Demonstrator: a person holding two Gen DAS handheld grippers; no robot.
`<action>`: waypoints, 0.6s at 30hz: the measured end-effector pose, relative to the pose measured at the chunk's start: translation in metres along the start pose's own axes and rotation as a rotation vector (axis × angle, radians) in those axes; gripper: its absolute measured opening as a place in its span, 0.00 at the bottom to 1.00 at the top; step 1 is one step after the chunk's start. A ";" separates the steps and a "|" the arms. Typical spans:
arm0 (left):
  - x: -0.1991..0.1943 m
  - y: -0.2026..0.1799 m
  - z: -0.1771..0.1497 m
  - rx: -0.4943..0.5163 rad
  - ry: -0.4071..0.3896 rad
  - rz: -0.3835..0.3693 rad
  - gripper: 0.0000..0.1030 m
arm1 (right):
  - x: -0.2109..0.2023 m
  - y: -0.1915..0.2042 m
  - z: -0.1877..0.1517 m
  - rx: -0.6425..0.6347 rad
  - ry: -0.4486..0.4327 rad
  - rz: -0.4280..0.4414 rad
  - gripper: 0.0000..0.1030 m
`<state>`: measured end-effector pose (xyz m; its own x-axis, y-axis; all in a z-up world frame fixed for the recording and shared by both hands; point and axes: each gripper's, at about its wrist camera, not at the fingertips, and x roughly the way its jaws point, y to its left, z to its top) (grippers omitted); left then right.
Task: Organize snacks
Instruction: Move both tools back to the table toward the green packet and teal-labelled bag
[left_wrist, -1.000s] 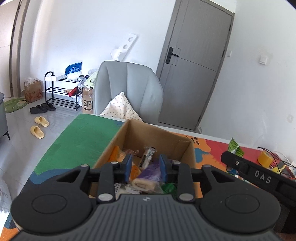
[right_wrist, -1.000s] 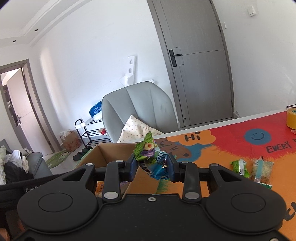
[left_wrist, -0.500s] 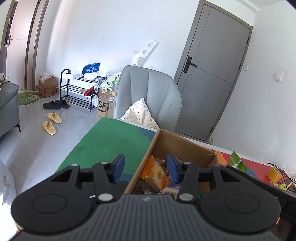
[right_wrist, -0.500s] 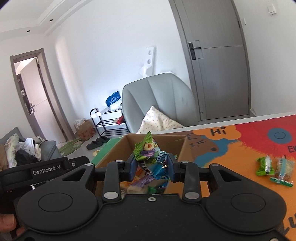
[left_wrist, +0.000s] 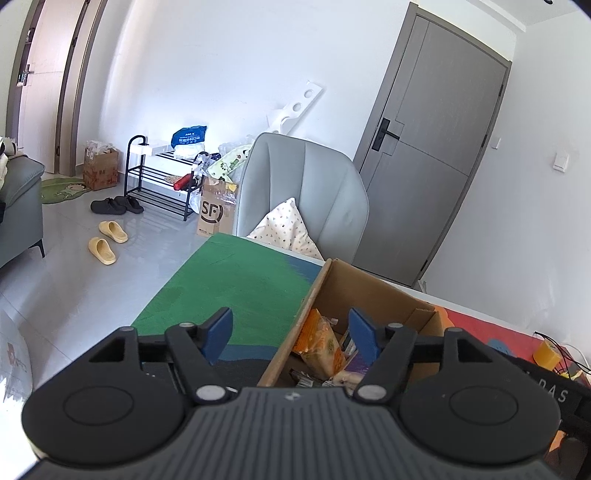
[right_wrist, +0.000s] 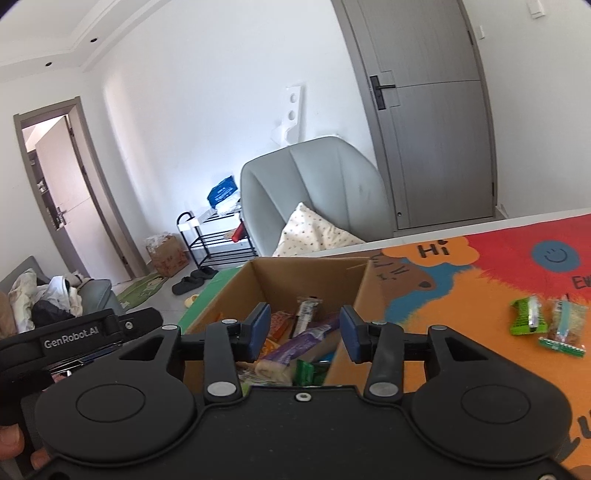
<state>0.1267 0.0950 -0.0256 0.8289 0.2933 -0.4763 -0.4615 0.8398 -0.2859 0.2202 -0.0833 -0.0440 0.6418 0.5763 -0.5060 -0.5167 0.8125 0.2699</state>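
Nearest in the right wrist view, the right gripper (right_wrist: 303, 332) has its blue pads apart with nothing between them; its jaws have just been opening, and it hangs released over the cardboard box (right_wrist: 364, 291); in the left wrist view the left gripper (left_wrist: 290, 334) is likewise spread wide and empty, its jaws having just been opening, one pad over the green part of the mat (left_wrist: 240, 280) and the other over the box's near left wall. Inside the box lie the snacks: an orange packet (left_wrist: 319, 343) against the left wall, a purple wrapper (right_wrist: 306, 338) across the middle, a small green packet (right_wrist: 304, 371) at the near edge. To the right of the box, well apart from it, a green snack (right_wrist: 526, 317) and a clear packet (right_wrist: 565, 326) rest just beside each other on the orange mat. Beyond the table's far edge stands a grey chair (right_wrist: 314, 192) with a dotted cushion (right_wrist: 314, 232); farther still, a shoe rack (left_wrist: 159, 181) and a grey door (right_wrist: 424, 110).
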 end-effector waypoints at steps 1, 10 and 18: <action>0.000 -0.002 0.000 0.003 -0.001 -0.003 0.68 | -0.002 -0.003 0.000 0.004 -0.002 -0.005 0.42; 0.000 -0.032 -0.009 0.062 0.006 -0.022 0.83 | -0.019 -0.037 -0.007 0.053 -0.011 -0.075 0.49; 0.006 -0.063 -0.026 0.122 0.038 -0.026 0.89 | -0.034 -0.068 -0.019 0.096 -0.005 -0.141 0.59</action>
<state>0.1523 0.0320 -0.0316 0.8266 0.2551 -0.5017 -0.3961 0.8970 -0.1964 0.2224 -0.1602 -0.0606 0.7066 0.4565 -0.5406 -0.3652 0.8897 0.2740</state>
